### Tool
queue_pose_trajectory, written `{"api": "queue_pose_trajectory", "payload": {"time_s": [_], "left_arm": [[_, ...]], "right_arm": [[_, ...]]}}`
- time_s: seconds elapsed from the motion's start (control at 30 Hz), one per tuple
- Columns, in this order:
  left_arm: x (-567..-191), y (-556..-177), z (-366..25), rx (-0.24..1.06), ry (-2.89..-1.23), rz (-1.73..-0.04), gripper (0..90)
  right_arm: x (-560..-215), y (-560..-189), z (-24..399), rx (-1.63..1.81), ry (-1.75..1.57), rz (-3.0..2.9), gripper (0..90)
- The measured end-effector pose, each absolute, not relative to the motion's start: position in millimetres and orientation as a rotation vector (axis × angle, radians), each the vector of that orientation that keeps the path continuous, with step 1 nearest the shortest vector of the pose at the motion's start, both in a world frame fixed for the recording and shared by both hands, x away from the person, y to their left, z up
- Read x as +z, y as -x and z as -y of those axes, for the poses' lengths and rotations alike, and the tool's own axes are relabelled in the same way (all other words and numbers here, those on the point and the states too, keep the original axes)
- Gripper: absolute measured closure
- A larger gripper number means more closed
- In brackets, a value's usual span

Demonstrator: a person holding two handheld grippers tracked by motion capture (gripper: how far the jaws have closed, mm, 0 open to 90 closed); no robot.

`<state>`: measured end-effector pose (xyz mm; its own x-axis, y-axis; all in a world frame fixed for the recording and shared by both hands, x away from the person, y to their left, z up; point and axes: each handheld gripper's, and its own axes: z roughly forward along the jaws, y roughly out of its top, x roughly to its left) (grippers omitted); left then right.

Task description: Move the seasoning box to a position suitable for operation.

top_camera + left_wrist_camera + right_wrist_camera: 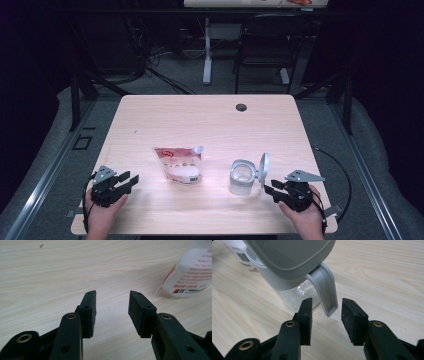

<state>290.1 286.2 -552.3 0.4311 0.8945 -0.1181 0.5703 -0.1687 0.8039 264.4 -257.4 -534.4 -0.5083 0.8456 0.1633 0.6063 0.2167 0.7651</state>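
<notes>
Canister (242,177), lid flipped up: latch tab (325,293) hangs just ahead of right gripper (270,190), between its spread jaws, untouched; left gripper (128,180) spread, farther.

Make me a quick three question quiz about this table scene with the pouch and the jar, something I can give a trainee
1. True or false: the jar's lid is flipped open.
2. Which thing lies nearer the left gripper? A) the pouch B) the jar C) the hole in the table
3. Fill in: in the right gripper view, the grey lid latch hangs just ahead of the right gripper's ____ jaws.

Key: 1 true. 2 A. 3 open.
</notes>
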Motion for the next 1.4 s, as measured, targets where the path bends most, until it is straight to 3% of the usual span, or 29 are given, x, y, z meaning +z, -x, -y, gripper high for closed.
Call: {"api": "queue_pose_trajectory", "payload": {"time_s": [0.43,0.87,1.1,1.23,1.27,1.4], "left_arm": [[-553,-288,-289,0.5,-1.853,-1.26,58.1],[-553,-286,-290,0.5,-1.855,-1.262,58.1],[-553,-286,-290,0.502,-1.858,-1.259,58.1],[-552,-286,-291,0.499,-1.866,-1.26,58.1],[-553,-286,-291,0.506,-1.855,-1.259,58.1],[-553,-285,-292,0.508,-1.852,-1.267,58.1]], "right_arm": [[-542,-272,249,1.142,-1.369,-2.164,54.0],[-543,-277,243,1.119,-1.363,-2.129,55.0],[-544,-281,237,1.118,-1.34,-2.118,57.6],[-543,-282,235,1.105,-1.316,-2.121,62.2],[-543,-283,234,1.102,-1.311,-2.125,67.1],[-543,-284,233,1.088,-1.299,-2.137,69.0]]}}
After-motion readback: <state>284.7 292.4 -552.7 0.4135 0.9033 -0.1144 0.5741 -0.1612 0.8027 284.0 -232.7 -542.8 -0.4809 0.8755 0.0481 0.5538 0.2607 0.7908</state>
